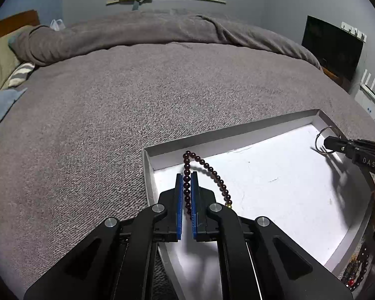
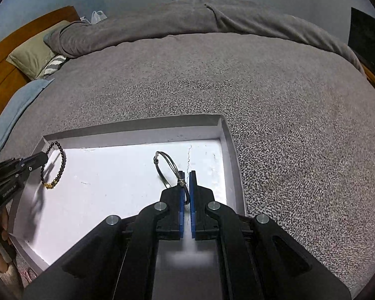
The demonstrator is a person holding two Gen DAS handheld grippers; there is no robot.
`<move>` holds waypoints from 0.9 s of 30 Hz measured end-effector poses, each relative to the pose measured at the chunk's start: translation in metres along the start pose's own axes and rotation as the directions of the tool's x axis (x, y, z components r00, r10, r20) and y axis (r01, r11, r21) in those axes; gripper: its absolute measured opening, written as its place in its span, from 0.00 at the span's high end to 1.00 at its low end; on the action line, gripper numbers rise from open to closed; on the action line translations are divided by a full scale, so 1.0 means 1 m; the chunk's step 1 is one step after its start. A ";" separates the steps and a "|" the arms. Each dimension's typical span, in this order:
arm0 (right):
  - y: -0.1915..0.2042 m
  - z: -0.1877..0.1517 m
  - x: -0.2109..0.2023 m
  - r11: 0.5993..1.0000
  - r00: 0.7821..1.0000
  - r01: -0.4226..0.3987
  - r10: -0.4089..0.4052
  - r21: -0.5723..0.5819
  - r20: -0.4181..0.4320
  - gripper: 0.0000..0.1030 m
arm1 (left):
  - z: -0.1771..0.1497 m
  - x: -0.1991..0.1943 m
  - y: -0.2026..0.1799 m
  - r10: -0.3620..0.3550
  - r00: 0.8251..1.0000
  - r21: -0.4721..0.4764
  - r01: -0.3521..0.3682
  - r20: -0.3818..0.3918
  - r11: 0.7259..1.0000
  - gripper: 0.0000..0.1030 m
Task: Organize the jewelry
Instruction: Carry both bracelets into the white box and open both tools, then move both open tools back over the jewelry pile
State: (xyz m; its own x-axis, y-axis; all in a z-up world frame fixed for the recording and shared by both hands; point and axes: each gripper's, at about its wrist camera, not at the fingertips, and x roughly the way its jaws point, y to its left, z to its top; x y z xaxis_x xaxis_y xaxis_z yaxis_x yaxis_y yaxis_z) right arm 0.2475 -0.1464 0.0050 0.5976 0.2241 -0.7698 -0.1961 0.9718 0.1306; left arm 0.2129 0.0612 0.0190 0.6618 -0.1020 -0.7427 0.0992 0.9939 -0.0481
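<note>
A dark red beaded bracelet hangs pinched between the closed blue pads of the left gripper, its loop drooping rightward over the near-left corner of a shallow white tray on a grey blanket. The right gripper, pads clamped together, holds a silver wire bangle over the tray's far-right part; the bangle's loop extends forward-left of its fingers, possibly brushing the tray floor. The two pieces stay well apart
</note>
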 end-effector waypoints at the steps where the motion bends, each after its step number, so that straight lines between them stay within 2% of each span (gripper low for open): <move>1: -0.001 0.000 0.000 1.000 1.000 -0.002 0.002 0.007 0.000 0.97 | 0.000 0.000 0.000 0.001 1.000 0.000 -0.001 -0.001 1.000 0.94; 5: -0.007 0.001 -0.001 0.999 1.000 -0.018 0.018 0.043 0.005 0.95 | -0.001 0.000 0.000 -0.003 1.000 -0.002 0.003 -0.003 1.000 0.92; 9: -0.009 0.002 -0.004 0.998 1.000 -0.020 0.018 0.058 0.019 0.85 | -0.001 0.001 0.000 -0.005 1.000 -0.002 0.005 -0.002 1.000 0.91; 12: -0.010 0.002 -0.005 0.998 1.000 -0.024 0.022 0.060 0.021 0.85 | -0.001 0.001 0.000 -0.004 1.000 -0.004 0.004 -0.001 1.000 0.90; 14: -0.010 0.002 -0.006 0.997 0.999 -0.034 0.033 0.063 0.026 0.82 | -0.001 0.000 0.000 -0.002 1.000 -0.004 0.002 0.003 1.000 0.86; 16: -0.010 0.003 -0.008 0.997 0.998 -0.047 0.045 0.062 0.036 0.76 | -0.001 -0.001 0.000 -0.008 1.000 -0.004 0.008 0.011 1.000 0.80; 18: -0.009 0.003 -0.013 0.998 0.998 -0.030 0.027 0.053 0.061 0.67 | -0.001 -0.002 0.000 -0.007 1.000 -0.004 0.007 0.015 1.000 0.80; 21: -0.007 0.003 -0.018 0.998 0.996 -0.040 0.036 0.049 0.087 0.62 | 0.000 -0.002 -0.001 -0.006 1.000 -0.006 0.006 0.019 1.000 0.79; 23: -0.007 0.003 -0.023 0.998 0.994 -0.047 0.042 0.050 0.105 0.57 | 0.000 -0.005 0.000 -0.003 0.999 -0.009 0.003 0.032 1.000 0.74; 25: -0.007 0.002 -0.029 0.997 0.990 -0.055 0.048 0.052 0.133 0.47 | 0.000 -0.011 0.000 0.010 0.998 -0.015 -0.009 0.060 1.000 0.59; 27: -0.007 0.001 -0.039 0.997 0.984 -0.066 0.057 0.050 0.170 0.43 | 0.000 -0.018 -0.001 0.010 0.996 -0.016 -0.009 0.088 1.000 0.52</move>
State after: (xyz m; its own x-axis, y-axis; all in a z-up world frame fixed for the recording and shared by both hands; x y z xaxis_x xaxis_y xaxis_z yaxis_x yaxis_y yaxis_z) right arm 0.2267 -0.1615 0.0347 0.7089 0.2878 -0.6439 -0.1960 0.9574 0.2122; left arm 0.2006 0.0621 0.0325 0.7259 -0.0952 -0.6811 0.0814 0.9953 -0.0524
